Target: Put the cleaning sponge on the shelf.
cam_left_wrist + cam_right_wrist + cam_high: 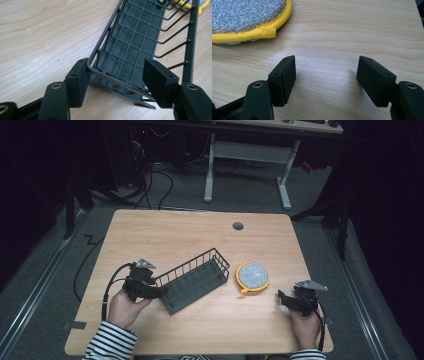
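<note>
Now, left gripper (161, 292): it sits at the table's near-left and holds the near short end of the wire basket (195, 277).
Grip: in the left gripper view (120, 80) one pad (80, 77) presses the rim's rounded corner, and the other pad sits against the same end rail further along, so the jaws are clamped across that end.
Wire basket: dark grey and long, it lies at an angle across the middle of the wooden table (175, 230), with its far end pointing towards the scrubber (252, 276).
Scrubber: it is round, with a silver mesh face and a yellow edge, flat on the table just beside the basket's far end.
Right gripper (284, 299): it is over the near-right of the table with its jaws wide and nothing between them (327, 75), only bare wood.
Gap: the scrubber's yellow rim (249, 33) lies near the right gripper's pads but clear of them.
</note>
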A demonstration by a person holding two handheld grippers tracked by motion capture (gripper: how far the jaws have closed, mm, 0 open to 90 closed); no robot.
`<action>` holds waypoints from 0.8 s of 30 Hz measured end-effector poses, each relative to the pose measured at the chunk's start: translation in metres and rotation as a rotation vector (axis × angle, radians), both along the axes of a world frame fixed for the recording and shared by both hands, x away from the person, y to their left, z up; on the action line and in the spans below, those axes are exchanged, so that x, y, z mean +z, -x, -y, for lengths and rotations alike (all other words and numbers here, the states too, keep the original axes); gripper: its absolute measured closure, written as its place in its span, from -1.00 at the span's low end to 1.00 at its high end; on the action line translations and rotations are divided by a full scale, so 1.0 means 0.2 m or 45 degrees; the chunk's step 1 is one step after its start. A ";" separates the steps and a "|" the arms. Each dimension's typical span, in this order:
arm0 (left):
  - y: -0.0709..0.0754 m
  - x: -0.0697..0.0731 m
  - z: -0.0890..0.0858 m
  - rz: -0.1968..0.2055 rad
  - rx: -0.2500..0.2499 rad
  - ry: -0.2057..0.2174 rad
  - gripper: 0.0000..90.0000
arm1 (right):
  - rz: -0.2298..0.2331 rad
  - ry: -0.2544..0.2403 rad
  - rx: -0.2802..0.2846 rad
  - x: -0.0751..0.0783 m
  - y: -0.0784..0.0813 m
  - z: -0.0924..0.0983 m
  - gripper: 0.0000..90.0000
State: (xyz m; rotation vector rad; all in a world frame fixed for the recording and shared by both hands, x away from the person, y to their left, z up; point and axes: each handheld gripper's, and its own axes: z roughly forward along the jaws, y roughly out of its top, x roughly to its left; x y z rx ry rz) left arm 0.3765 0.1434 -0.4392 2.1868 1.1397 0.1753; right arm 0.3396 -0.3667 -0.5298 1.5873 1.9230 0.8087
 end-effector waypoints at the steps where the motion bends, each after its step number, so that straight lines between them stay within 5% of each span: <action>1: 0.00 0.00 -0.01 -0.004 -0.007 0.010 -0.13 | -0.002 0.001 -0.001 0.00 0.00 0.00 -0.29; 7: 0.00 -0.01 -0.01 0.009 0.002 0.032 -0.29 | -0.003 0.000 -0.002 0.00 0.00 0.00 -0.29; 12: 0.00 0.02 -0.03 0.071 0.038 0.073 -0.37 | -0.002 0.000 -0.002 0.00 0.00 0.00 -0.29; 24: 0.05 0.05 -0.22 0.181 0.156 0.161 -0.36 | -0.002 0.000 -0.002 0.00 0.00 0.00 -0.29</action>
